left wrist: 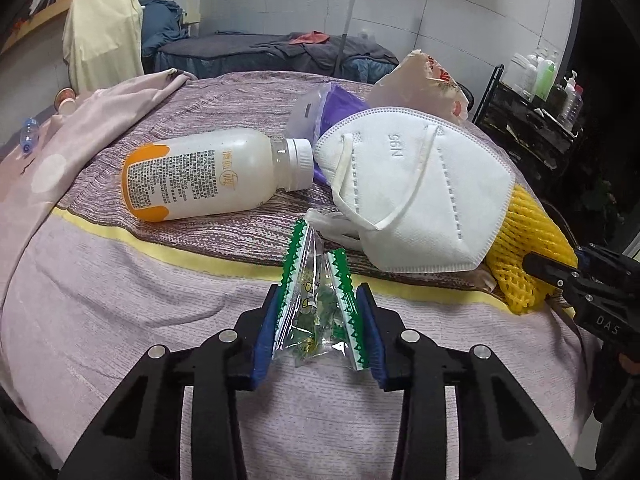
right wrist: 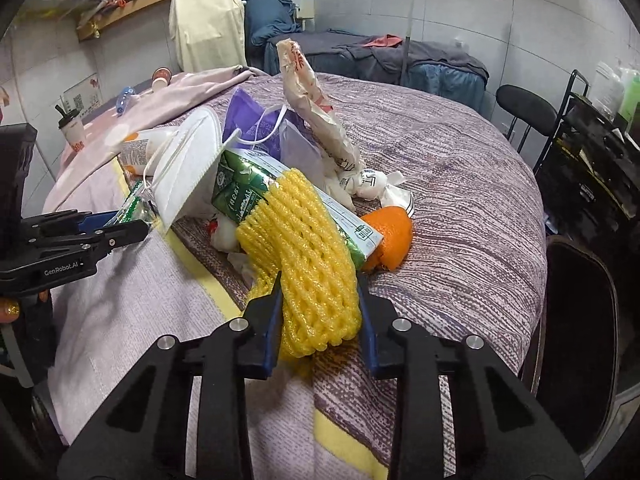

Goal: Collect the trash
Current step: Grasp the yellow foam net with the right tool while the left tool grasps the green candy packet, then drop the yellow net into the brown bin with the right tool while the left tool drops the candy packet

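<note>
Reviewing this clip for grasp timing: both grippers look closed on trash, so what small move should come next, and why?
Probably lift both straight up. The left gripper pinches the clear green-edged wrapper and the right gripper squeezes the yellow foam fruit net; both items still rest on the bed cover.

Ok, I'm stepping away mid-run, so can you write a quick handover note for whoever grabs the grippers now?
Left gripper: shut on the green-edged clear wrapper.
Right gripper: shut on the yellow foam net.
Both items are still down on the bedspread, not lifted.
Still lying there: milk bottle, white mask, green carton, orange peel, purple bag and crumpled wrappers.
No bin is in view.
</note>
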The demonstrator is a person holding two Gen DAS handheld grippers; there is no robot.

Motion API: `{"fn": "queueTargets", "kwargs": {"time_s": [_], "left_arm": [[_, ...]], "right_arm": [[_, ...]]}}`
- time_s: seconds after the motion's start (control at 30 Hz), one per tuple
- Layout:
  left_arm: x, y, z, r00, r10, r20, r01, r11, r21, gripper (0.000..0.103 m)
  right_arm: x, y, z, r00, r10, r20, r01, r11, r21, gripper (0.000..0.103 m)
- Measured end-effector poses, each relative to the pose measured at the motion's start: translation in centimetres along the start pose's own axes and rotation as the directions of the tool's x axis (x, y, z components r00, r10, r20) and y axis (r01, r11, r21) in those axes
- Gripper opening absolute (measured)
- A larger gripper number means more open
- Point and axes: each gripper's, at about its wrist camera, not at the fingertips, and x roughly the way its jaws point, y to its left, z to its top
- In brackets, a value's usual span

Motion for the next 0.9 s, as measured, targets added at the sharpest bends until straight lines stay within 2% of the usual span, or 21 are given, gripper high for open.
{"fn": "queueTargets", "kwargs": {"time_s": [0.27,0.5,0.7,0.9], "left_arm": [[-2.4,-1.0,-0.3,0.998,-0.032,0.052,0.033,0.999,-0.022,0.035],[-4.5,-4.4,-0.1,0.988,-0.12,0.096,0.118,0.993,0.027,0.035],[-3.7,-9.0,0.2,0.974,-0.211,0.08,0.201,0.973,0.112,0.035],[-2.4,-14.2,0.6,0.949,-0.313,0.038,0.299,0.933,0.202,0.035]], "right_arm": [[-2.1,-1.2,-1.2,0.998,0.017,0.057,-0.021,0.998,0.057,0.03],[-5.1,-4.0,-2.5,0.992,0.001,0.13,-0.021,0.989,0.149,0.03],[-8.1,-8.3,-4.2,0.979,-0.087,0.186,0.036,0.964,0.263,0.03],[-10.2,-13.5,-6.8,0.963,-0.209,0.171,0.131,0.915,0.381,0.03]]}}
